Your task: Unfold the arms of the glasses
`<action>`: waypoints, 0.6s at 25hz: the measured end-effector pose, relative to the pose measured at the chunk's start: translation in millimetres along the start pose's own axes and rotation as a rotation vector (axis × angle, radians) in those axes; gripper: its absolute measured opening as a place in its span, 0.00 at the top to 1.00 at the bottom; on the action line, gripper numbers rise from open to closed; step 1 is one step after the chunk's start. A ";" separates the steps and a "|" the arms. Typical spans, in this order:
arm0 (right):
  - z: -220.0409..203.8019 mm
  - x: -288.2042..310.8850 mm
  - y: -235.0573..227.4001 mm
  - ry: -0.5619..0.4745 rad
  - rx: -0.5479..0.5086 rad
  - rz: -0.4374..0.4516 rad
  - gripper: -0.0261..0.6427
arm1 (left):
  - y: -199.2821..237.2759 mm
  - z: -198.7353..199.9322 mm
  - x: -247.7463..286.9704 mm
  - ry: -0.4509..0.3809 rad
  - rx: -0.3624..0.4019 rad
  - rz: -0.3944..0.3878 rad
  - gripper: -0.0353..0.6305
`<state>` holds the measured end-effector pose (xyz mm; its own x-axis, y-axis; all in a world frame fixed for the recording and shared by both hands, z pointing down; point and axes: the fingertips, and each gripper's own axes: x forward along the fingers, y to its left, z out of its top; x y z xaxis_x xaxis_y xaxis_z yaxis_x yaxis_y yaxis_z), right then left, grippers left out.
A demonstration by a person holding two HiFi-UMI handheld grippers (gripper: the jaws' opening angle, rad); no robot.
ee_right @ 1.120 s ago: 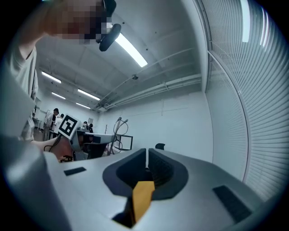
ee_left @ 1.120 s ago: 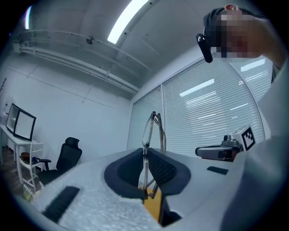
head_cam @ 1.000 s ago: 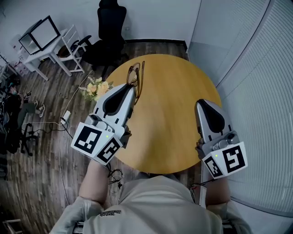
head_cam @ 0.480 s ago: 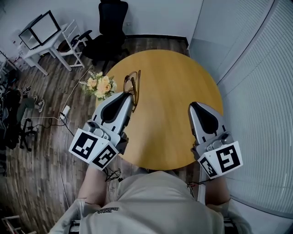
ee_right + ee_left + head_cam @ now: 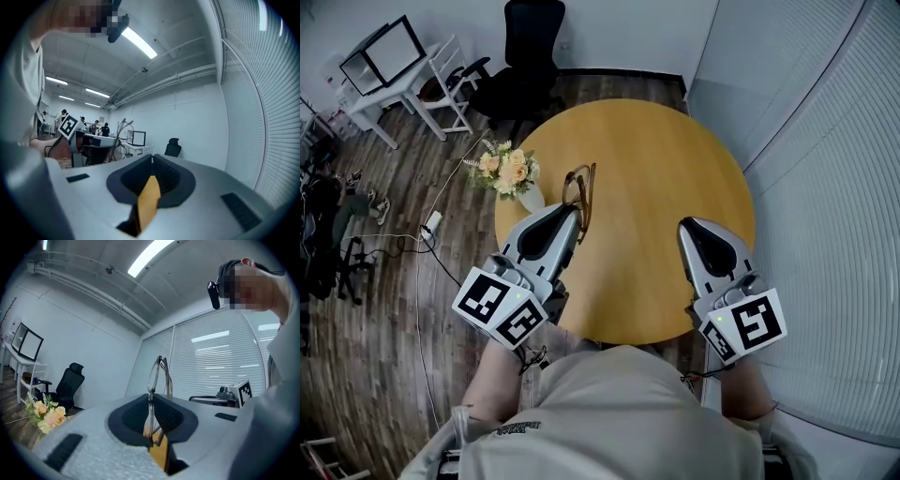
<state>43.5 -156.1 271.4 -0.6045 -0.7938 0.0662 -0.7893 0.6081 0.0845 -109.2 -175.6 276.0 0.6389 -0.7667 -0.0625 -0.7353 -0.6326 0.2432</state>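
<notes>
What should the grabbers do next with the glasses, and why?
Probably open the right gripper and bring it across to one arm of the glasses. The left gripper clamps them over the table, their arms look folded, and the right gripper is shut, empty and off to the side.

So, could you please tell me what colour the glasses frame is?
Amber-brown glasses; the head view shows it best.

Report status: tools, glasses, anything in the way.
Left tool shut on glasses, arms look folded. Right tool shut, empty. Flowers off left, apart.
</notes>
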 end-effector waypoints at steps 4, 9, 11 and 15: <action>-7.4 -0.2 3.8 0.008 0.000 0.002 0.91 | -0.8 -5.8 -0.7 0.008 0.008 -0.013 0.88; -3.8 0.9 8.1 -0.009 0.008 0.007 0.91 | -3.4 -9.2 -2.3 0.016 0.027 -0.015 0.88; 3.1 2.1 8.7 -0.022 0.009 0.011 0.91 | -5.7 -10.0 -1.9 0.022 0.029 -0.017 0.88; 21.9 7.4 5.0 -0.054 0.022 0.028 0.90 | -10.5 -12.0 1.0 0.035 0.032 -0.027 0.88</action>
<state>32.8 -158.9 250.5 -0.6308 -0.7758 0.0145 -0.7739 0.6303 0.0618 -98.1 -168.4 285.0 0.6655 -0.7455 -0.0349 -0.7243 -0.6565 0.2107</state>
